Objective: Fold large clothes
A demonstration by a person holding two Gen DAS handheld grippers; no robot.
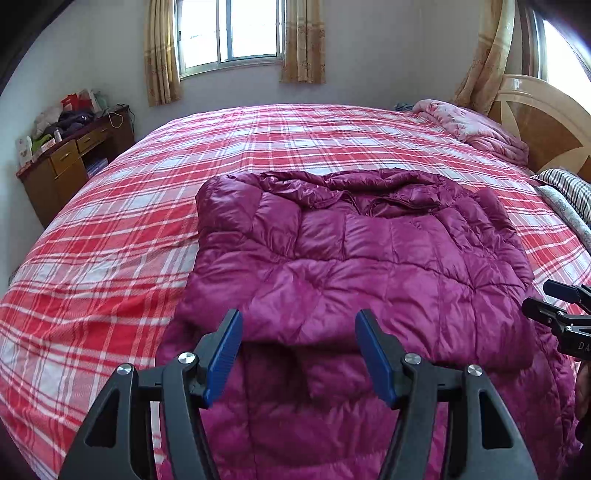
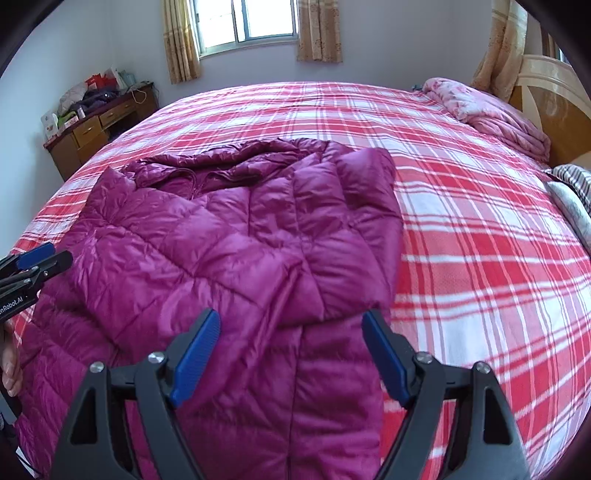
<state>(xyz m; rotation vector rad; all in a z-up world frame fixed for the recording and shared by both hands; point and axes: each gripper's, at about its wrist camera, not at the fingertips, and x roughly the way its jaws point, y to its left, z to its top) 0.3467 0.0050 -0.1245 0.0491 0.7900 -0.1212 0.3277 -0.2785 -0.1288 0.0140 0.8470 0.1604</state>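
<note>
Jacket (image 1: 351, 266) count is one, magenta and quilted, lying part-folded on the plaid bed (image 1: 110, 240). Two grippers hover above it (left gripper (image 1: 299, 332), right gripper (image 2: 291, 332)), both with fingers spread and empty.

Pale walls; a bright curtained window (image 1: 229, 33); a wooden desk (image 1: 74, 155) left of the plaid-covered bed (image 1: 110, 229).

Home bedroom: large bed (image 1: 110, 206) centre, headboard (image 1: 546, 122) at 2 o'clock, curtained window (image 1: 232, 33) at 12, cluttered wooden desk (image 1: 70, 155) at 10.
</note>
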